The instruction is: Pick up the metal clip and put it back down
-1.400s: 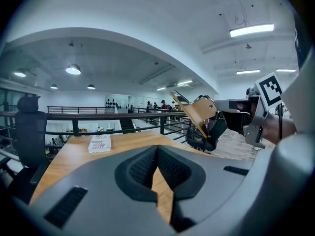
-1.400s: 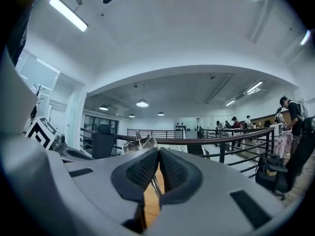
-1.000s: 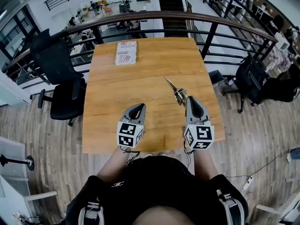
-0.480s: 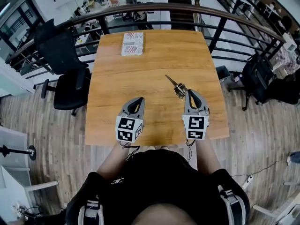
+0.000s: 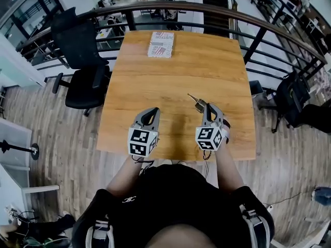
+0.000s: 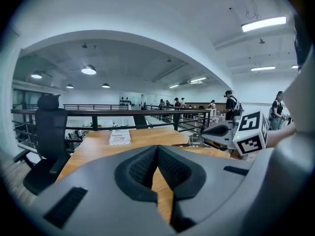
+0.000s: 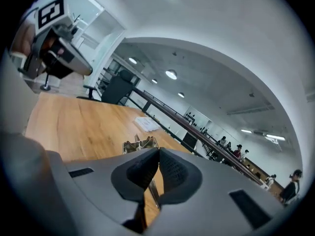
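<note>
The metal clip [image 5: 198, 104] is a thin silvery piece with a wire handle, right of the wooden table's [image 5: 155, 81] middle. My right gripper [image 5: 209, 107] is shut on it. In the right gripper view a flat metal arm runs between the pads and the clip's body [image 7: 140, 144] sticks out past the right gripper [image 7: 157, 154]. Whether the clip touches the table I cannot tell. My left gripper [image 5: 153, 110] hovers over the table's near left part, shut with nothing in it; in its own view the left gripper's [image 6: 157, 147] tips meet.
A white printed packet [image 5: 161, 44] lies at the table's far edge. A black office chair [image 5: 83, 50] stands left of the table and a black railing [image 5: 248, 25] curves round behind it. People stand far off beyond the railing.
My right gripper has rolled over to the left with the clip in its jaws, and the clip now looks shorter from above. The left gripper has kept its place.
</note>
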`<state>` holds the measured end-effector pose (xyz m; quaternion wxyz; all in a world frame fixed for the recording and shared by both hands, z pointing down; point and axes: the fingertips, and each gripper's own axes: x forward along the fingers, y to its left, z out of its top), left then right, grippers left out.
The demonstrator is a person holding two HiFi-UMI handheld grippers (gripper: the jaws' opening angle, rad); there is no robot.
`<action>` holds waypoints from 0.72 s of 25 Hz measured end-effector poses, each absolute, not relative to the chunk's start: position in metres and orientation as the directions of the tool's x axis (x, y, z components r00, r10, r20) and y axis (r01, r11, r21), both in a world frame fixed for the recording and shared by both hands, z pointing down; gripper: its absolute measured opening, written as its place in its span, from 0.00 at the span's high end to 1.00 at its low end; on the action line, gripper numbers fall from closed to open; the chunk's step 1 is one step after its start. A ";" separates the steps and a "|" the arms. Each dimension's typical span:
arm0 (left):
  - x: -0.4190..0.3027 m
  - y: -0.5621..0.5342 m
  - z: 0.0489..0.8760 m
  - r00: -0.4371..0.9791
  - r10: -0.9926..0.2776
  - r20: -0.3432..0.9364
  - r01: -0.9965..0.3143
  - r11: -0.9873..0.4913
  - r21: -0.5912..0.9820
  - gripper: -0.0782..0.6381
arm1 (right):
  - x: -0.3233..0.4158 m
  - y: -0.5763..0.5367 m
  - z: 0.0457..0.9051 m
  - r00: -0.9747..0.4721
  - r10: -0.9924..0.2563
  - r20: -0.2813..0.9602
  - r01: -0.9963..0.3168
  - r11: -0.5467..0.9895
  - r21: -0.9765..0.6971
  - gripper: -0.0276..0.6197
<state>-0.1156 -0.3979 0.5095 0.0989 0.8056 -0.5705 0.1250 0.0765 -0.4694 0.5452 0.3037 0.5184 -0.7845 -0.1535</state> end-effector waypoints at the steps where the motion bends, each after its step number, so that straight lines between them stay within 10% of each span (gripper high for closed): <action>1: -0.119 -0.396 0.510 0.309 -0.898 0.315 -0.947 -0.320 0.018 0.87 | 0.074 -0.470 0.554 -0.275 -0.903 0.331 -0.701 0.423 0.574 0.92; 18: -0.176 -0.372 0.515 0.189 -0.929 0.319 -0.981 -0.189 0.031 0.87 | 0.042 -0.454 0.684 -0.249 -0.784 0.568 -0.557 0.596 0.578 0.92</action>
